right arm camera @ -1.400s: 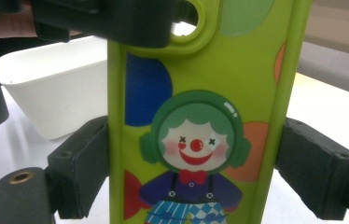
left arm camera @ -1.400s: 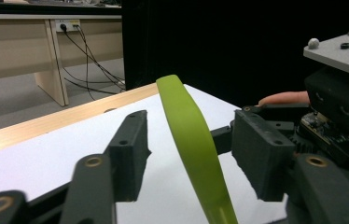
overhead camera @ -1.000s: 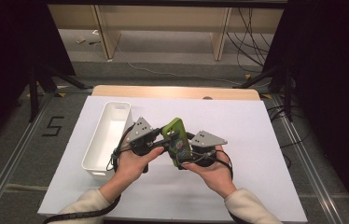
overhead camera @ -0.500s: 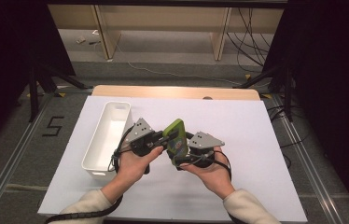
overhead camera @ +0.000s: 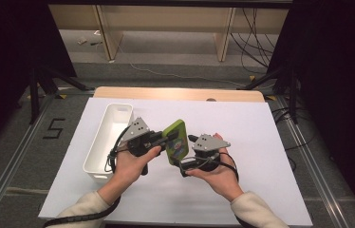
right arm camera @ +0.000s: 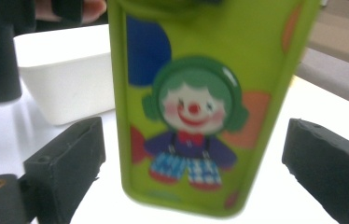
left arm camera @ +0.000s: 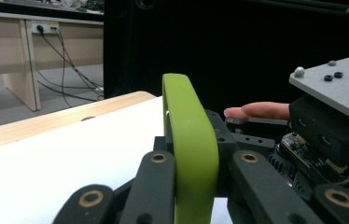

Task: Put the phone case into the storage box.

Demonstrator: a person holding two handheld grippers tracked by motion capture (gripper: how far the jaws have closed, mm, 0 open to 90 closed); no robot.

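A flat green case [overhead camera: 176,141] with a clown picture is held upright above the white table between both hands. My left gripper [overhead camera: 166,138] is shut on its thin edge; in the left gripper view the green rim [left arm camera: 191,154] sits clamped between my left gripper's [left arm camera: 193,191] black jaws. My right gripper [overhead camera: 188,160] faces the case's printed side [right arm camera: 196,102]. The right gripper's [right arm camera: 196,156] jaws have just been opening, and its fingers [right arm camera: 70,149] stand wide on either side of the case without touching it.
A long white tray [overhead camera: 109,137] lies on the table to the left of the hands. The white table top [overhead camera: 270,142] stretches to the right and front. A wooden strip [overhead camera: 180,93] runs along the far edge.
The left gripper's jaws have closed onto the case's edge. The right gripper's jaws have spread off the case. Both hands have stayed roughly where they were.
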